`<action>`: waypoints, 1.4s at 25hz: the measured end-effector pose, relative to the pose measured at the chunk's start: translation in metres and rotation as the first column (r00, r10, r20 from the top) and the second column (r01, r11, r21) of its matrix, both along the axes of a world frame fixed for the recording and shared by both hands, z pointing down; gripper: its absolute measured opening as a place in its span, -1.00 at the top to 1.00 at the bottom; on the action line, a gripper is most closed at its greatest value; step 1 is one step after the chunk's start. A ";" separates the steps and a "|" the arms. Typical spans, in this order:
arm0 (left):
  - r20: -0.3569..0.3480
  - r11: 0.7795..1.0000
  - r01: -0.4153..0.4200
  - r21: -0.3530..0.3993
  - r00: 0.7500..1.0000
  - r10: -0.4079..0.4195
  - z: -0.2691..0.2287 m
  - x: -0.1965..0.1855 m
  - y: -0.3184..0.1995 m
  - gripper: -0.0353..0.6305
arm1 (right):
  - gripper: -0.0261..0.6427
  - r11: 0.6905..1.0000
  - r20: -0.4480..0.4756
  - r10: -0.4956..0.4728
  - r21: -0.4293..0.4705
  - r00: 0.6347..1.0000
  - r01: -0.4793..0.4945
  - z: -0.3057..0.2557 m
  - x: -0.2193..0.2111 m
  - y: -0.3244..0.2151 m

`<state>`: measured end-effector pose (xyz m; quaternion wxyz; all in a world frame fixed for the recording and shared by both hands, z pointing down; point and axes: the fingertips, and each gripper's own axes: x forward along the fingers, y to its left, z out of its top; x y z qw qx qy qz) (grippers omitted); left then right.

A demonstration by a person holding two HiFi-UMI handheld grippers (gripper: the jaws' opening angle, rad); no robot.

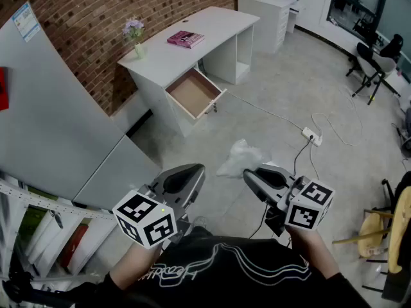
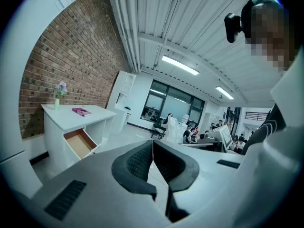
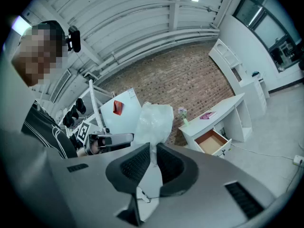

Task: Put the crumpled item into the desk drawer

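The crumpled item is a wad of clear plastic (image 1: 241, 158) hanging above the floor; my right gripper (image 1: 246, 174) is shut on its lower end. The right gripper view shows the plastic (image 3: 154, 121) standing up out of the closed jaws of the right gripper (image 3: 152, 156). The white desk (image 1: 212, 27) stands ahead by the brick wall, with its drawer (image 1: 191, 94) pulled open and empty. My left gripper (image 1: 198, 170) is beside the right one, shut with nothing in it. In the left gripper view its pads meet at the left gripper (image 2: 152, 148), and the drawer (image 2: 78, 143) shows at the left.
A pink book (image 1: 185, 39) and a small flower vase (image 1: 135, 36) sit on the desk top. A power strip (image 1: 312, 135) with cables lies on the floor to the right. A large white panel (image 1: 51, 127) leans at the left, above shelving. Chairs stand at the far right.
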<state>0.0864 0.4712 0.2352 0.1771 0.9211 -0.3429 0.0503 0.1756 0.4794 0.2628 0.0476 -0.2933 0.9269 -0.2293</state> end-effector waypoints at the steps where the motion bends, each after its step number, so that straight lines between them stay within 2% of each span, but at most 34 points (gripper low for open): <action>1: -0.001 1.000 0.002 0.003 1.000 -0.002 -0.003 -0.001 0.002 0.82 | 0.73 1.000 -0.006 0.000 0.003 1.000 0.000 -0.001 0.000 0.002; 12: 0.005 0.999 0.008 0.032 1.000 -0.008 -0.014 0.009 0.024 0.82 | 0.73 1.000 -0.015 -0.004 0.027 1.000 0.004 -0.010 0.012 0.019; 20: 0.007 1.000 -0.020 0.018 1.000 0.020 -0.005 0.016 0.002 0.82 | 0.73 1.000 -0.012 0.012 -0.010 1.000 -0.012 0.002 0.018 -0.002; 28: -0.006 0.999 -0.050 -0.006 0.999 0.050 0.010 0.017 -0.056 0.82 | 0.73 0.998 -0.028 0.046 -0.036 0.999 -0.047 0.016 0.019 -0.060; 35: -0.026 0.995 -0.075 -0.066 0.997 0.074 0.030 -0.001 -0.159 0.82 | 0.73 0.992 -0.060 0.073 -0.102 0.995 -0.079 0.037 0.002 -0.155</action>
